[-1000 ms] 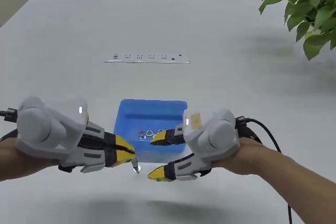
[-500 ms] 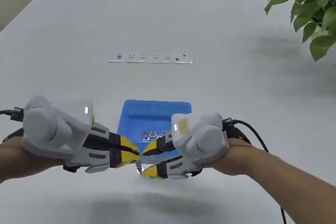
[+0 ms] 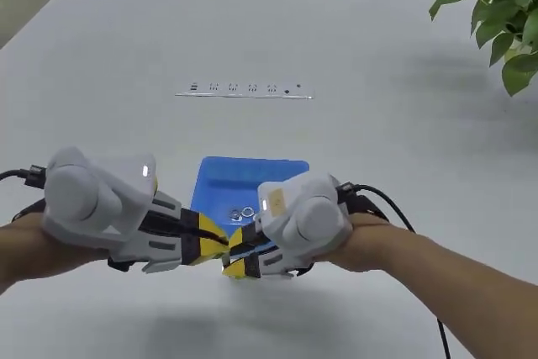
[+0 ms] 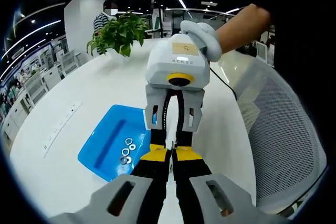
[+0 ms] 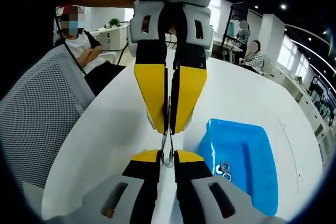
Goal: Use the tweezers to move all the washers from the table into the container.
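On white table (image 3: pixel 403 124), head view: left gripper (image 3: pixel 210 245) and right gripper (image 3: pixel 238 260) meet tip to tip, half-hiding blue container (image 3: pixel 252 174) holding washers (image 3: pixel 245 213); power strip (image 3: pixel 244 90) beyond | left gripper view: jaws closed (container leftward) | right gripper view: both jaw pairs clamp tweezers (image 5: pixel 167 148); mesh chair (image 5: pixel 47 114) alongside

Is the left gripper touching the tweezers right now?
Touching. In the right gripper view, the left gripper has its yellow jaws pressed against both sides of the thin metal tweezers.
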A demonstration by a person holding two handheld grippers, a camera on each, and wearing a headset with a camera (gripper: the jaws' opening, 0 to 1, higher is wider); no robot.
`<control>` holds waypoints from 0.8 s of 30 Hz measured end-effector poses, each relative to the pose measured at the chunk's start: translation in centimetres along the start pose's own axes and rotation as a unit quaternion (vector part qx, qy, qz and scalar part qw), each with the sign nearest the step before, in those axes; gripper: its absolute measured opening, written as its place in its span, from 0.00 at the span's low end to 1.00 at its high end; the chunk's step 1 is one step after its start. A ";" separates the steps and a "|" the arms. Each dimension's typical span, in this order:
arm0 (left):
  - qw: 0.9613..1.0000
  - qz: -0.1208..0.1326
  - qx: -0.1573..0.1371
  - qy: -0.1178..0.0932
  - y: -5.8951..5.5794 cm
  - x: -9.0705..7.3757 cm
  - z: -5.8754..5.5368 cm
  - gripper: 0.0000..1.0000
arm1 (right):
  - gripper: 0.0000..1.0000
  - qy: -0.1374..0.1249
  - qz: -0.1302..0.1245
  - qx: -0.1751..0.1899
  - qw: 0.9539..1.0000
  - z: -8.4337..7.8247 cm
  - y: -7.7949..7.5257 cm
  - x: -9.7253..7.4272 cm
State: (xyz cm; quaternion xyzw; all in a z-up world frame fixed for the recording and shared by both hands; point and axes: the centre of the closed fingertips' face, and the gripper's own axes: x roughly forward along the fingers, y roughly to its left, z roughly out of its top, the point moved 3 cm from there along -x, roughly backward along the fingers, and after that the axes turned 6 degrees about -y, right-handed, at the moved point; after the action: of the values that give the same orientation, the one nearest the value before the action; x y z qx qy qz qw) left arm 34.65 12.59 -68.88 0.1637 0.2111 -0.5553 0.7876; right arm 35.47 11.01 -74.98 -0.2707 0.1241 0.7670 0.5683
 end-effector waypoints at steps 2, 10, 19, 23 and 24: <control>1.000 -0.001 -0.001 0.000 0.0 0.0 0.0 0.07 | 0.11 0.001 0.001 -0.003 1.000 0.0 0.0 0.0; 1.000 0.001 -0.003 -0.002 0.0 0.1 0.0 0.06 | 0.10 0.005 0.003 -0.001 1.000 0.0 0.0 0.0; 1.000 0.000 0.000 0.000 -0.1 0.1 0.0 0.07 | 0.08 0.009 -0.001 0.016 1.000 0.0 0.1 0.0; 1.000 0.000 0.002 0.001 -0.1 0.1 0.0 0.07 | 0.08 0.010 -0.002 0.019 1.000 0.0 0.1 0.0; 1.000 0.000 0.001 0.001 -0.1 0.1 0.0 0.07 | 0.08 0.010 -0.002 0.021 1.000 0.0 0.1 0.0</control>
State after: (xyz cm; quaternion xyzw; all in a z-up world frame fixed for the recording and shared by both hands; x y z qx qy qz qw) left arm 34.57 12.45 -68.89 0.1654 0.2111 -0.5553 0.7872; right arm 35.40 10.98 -74.98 -0.2667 0.1451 0.7605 0.5740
